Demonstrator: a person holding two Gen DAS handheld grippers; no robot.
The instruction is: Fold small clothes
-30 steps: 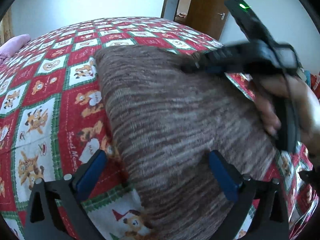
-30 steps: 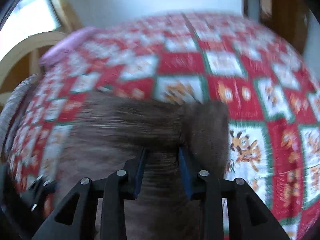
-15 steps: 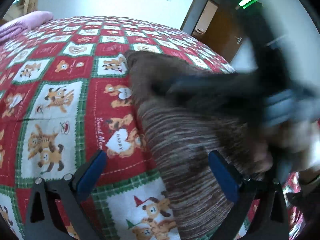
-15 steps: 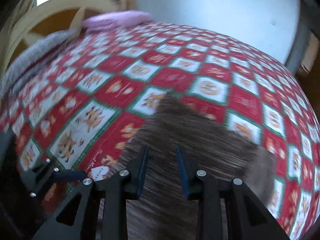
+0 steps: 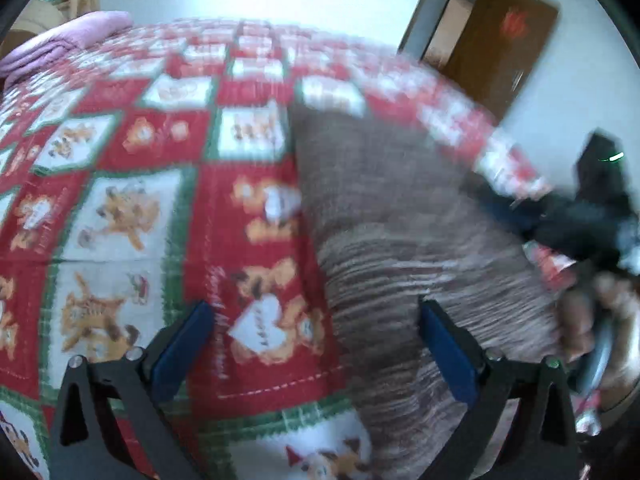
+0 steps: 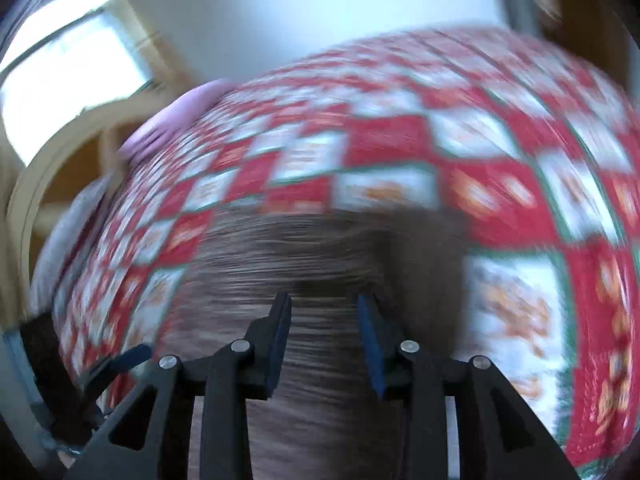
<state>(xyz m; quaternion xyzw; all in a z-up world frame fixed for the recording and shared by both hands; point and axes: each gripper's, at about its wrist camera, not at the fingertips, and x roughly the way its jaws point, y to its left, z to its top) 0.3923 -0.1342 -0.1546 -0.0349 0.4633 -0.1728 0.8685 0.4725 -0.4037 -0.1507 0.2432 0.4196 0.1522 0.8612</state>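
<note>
Garment: a brown striped knit lies flat on the bedspread, near its right-hand side in the left wrist view.
Left gripper: jaws spread wide and empty above the knit's left edge, one blue pad over the bedspread, the other over the knit.
Right gripper: jaws partly apart, just opening, hanging over the knit with nothing pinched between the pads.
Hand: blurred beside the knit's right edge.
Bedspread: red, white and green bear-print squares.
Pillow: pink, at the bedspread's far left corner.
</note>
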